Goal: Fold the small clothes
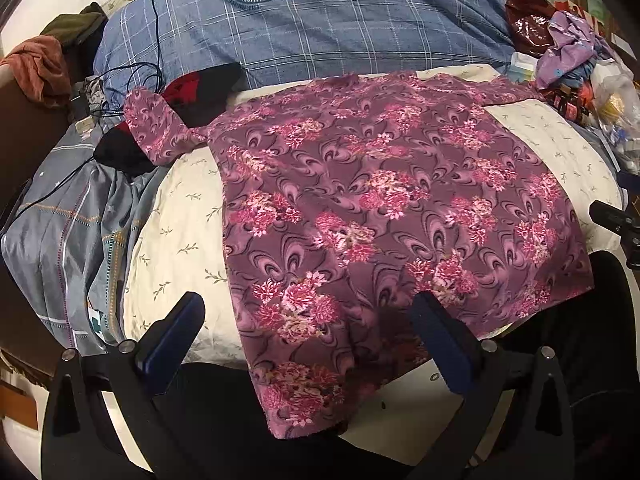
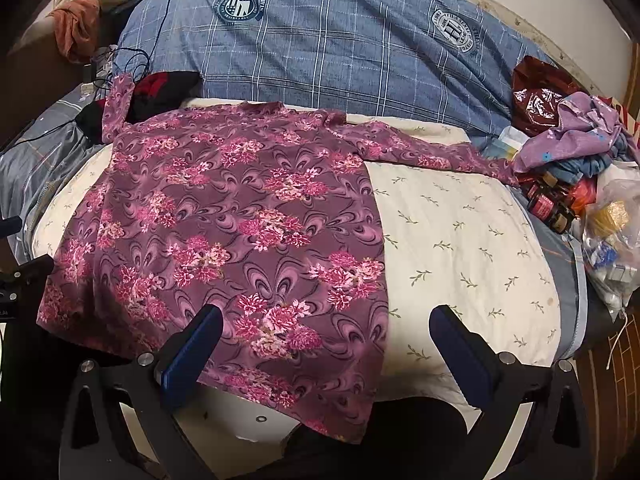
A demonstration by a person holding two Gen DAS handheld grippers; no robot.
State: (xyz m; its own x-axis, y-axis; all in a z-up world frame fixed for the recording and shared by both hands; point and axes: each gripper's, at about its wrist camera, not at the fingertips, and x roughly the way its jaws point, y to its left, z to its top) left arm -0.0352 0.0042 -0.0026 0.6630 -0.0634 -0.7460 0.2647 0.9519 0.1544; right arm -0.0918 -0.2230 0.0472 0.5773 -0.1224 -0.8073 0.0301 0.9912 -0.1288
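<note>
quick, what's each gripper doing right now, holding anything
Left gripper: open, holding nothing, above the near hem of the purple floral top.
Right gripper: open, holding nothing, over the top's right edge.

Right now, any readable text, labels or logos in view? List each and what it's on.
"H": large letter in the pale round crest on the blue plaid quilt; ring text around it too small to read.
Dark round crest on the same quilt: flag-like shield, ring lettering blurred, unreadable.
Red-labelled bottles by the bags: label print too small to read.
Floral shirt: no text.
</note>
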